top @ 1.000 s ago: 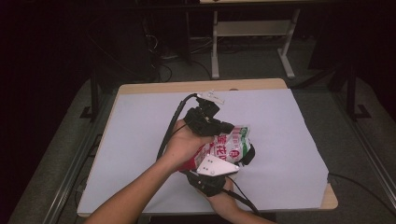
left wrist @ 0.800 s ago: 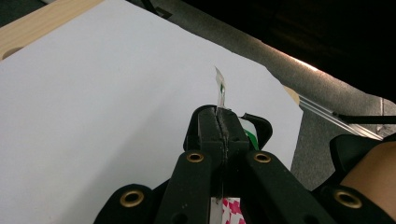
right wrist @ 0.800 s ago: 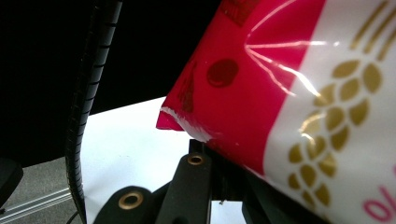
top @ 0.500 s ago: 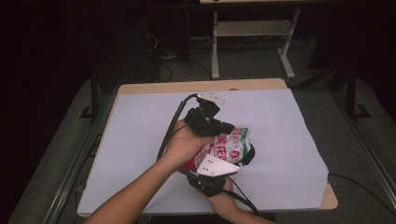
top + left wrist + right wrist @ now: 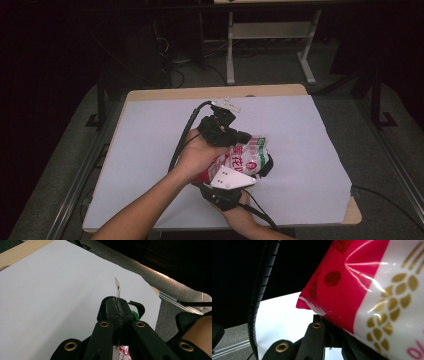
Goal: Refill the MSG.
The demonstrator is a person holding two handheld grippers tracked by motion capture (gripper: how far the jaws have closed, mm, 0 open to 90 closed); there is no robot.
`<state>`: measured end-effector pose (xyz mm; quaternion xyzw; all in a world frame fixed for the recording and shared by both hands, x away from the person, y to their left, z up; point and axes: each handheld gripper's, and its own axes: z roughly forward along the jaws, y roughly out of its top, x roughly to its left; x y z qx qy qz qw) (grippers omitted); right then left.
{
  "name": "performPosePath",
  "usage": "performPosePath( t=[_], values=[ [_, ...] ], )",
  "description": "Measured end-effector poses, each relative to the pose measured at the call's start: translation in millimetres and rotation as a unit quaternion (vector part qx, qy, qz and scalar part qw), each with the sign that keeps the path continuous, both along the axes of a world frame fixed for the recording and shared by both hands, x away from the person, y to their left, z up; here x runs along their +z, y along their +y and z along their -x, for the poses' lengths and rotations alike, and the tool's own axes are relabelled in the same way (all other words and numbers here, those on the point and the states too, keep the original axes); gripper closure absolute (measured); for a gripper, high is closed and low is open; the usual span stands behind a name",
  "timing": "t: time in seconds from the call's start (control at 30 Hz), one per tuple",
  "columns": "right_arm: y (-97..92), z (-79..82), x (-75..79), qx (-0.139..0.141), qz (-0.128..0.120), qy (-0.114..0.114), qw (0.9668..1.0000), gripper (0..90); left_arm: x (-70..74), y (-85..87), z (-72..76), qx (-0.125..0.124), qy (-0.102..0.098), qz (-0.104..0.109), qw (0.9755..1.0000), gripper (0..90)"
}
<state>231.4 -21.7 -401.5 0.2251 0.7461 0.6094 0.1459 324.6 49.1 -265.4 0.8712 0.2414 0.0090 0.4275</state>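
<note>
- You hold a red, white and green snack bag point(image 5: 245, 156) above the middle of the white-covered table point(image 5: 150, 145), between your two grippers; it is the one container here.
- The bag is sealed plastic, puffed and crinkled. Red characters and a green band are printed on its white face, and what is inside it cannot be seen.
- Your left gripper point(image 5: 235, 137) sits at the bag's far, upper edge. In the left gripper view its jaws are pressed together on a thin strip of the bag's seam point(image 5: 117, 290), which stands up past the tips.
- Your right gripper point(image 5: 250, 172) is at the bag's near, lower side, under its grey three-cornered plate. In the right gripper view the bag's red corner point(image 5: 332, 287) with gold wheat ears lies right over the jaws, which look closed on its lower edge; the pads themselves are hidden by the bag.
- The left gripper's black cable point(image 5: 182, 135) curves back along your left forearm.
- The bag hangs clear of the table, carried by the two grips.
</note>
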Motion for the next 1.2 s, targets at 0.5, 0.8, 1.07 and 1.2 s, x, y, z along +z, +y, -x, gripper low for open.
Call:
performPosePath(
  t=[0.5, 0.8, 1.07, 1.2],
  values=[
    [0.7, 1.0, -0.6, 0.001, 0.004, -0.003, 1.0000, 90.0, -1.5, 1.2, 0.7, 0.002, 0.005, 0.006, 1.0000, 90.0],
    [0.4, 1.0, -0.9, 0.003, 0.007, -0.004, 1.0000, 90.0, -2.2, 2.2, 1.3, 0.001, 0.005, 0.008, 1.0000, 90.0],
    [2.0, 1.9, -3.3, 0.010, 0.010, -0.001, 0.9999, 90.0, -6.0, 5.7, 0.9, 0.002, 0.012, 0.010, 0.9999, 90.0],
    [1.9, 1.5, -4.5, 0.010, 0.012, -0.001, 0.9999, 90.0, -5.8, 6.7, 1.7, 0.000, 0.012, 0.017, 0.9998, 90.0]
  ],
)
